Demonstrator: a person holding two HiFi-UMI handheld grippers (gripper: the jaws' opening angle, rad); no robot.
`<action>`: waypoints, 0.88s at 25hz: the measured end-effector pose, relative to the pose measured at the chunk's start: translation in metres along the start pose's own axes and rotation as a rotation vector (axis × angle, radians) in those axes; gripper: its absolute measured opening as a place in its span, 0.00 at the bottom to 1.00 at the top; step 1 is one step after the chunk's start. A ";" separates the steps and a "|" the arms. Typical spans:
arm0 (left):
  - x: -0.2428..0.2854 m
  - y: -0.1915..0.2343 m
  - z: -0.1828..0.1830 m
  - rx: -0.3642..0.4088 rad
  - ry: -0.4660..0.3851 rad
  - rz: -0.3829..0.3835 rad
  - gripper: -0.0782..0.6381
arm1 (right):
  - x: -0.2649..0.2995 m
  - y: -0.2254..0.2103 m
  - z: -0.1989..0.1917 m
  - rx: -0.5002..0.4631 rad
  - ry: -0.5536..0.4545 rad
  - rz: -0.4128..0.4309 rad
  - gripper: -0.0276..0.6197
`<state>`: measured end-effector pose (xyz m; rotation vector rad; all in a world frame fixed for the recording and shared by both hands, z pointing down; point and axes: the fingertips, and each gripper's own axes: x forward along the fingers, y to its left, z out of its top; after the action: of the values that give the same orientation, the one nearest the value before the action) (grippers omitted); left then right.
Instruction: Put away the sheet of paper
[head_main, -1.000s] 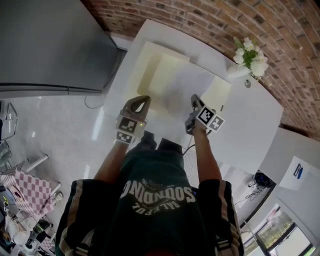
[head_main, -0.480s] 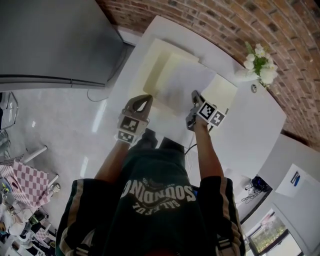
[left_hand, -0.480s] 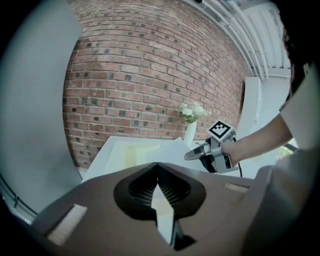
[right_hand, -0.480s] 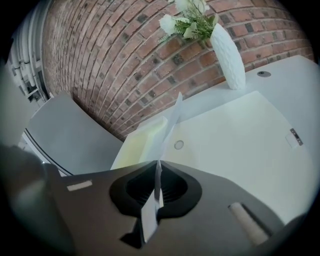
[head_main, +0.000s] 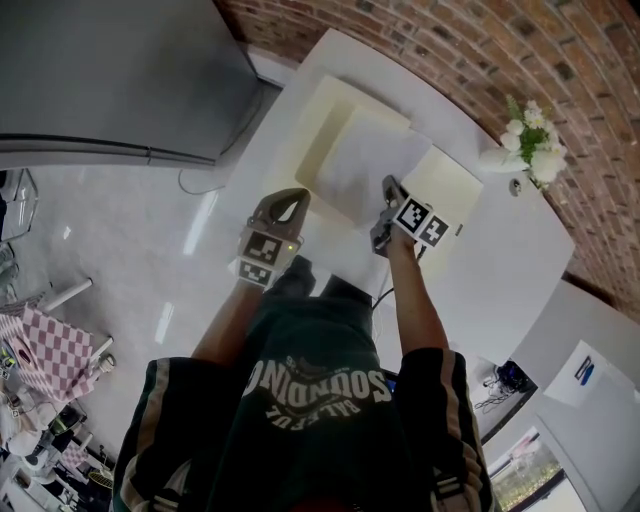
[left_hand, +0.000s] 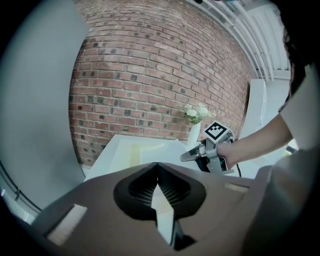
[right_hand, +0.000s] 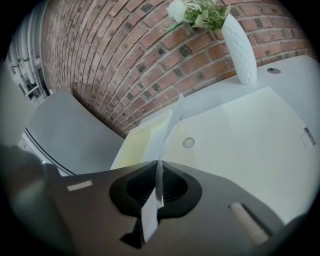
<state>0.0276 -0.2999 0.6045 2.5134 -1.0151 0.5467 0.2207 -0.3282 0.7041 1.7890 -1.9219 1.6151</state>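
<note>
At centre left of the head view, the left gripper (head_main: 290, 203) hangs clenched on nothing over the near edge of the white table (head_main: 500, 240), just left of the sheet of paper (head_main: 372, 165). The sheet lies tilted over a cream folder (head_main: 325, 120) at upper centre. Its near right corner is pinched in the right gripper (head_main: 388, 187), whose jaws are pressed together on it. In the right gripper view the paper stands edge-on. At lower centre, the shirt (head_main: 320, 385) print, upside down, seems to read "SOUNDING"; the smaller line is illegible.
</note>
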 end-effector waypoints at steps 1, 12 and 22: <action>0.000 0.000 0.000 -0.003 -0.001 0.002 0.12 | 0.002 0.001 0.000 0.000 0.005 -0.002 0.05; -0.006 0.011 -0.003 -0.027 -0.007 0.034 0.12 | 0.030 0.017 -0.008 -0.054 0.092 -0.002 0.06; -0.012 0.017 -0.006 -0.046 -0.011 0.058 0.12 | 0.051 0.032 -0.022 -0.117 0.214 0.018 0.16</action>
<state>0.0061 -0.3019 0.6068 2.4560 -1.0948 0.5213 0.1671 -0.3549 0.7268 1.4942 -1.8975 1.5900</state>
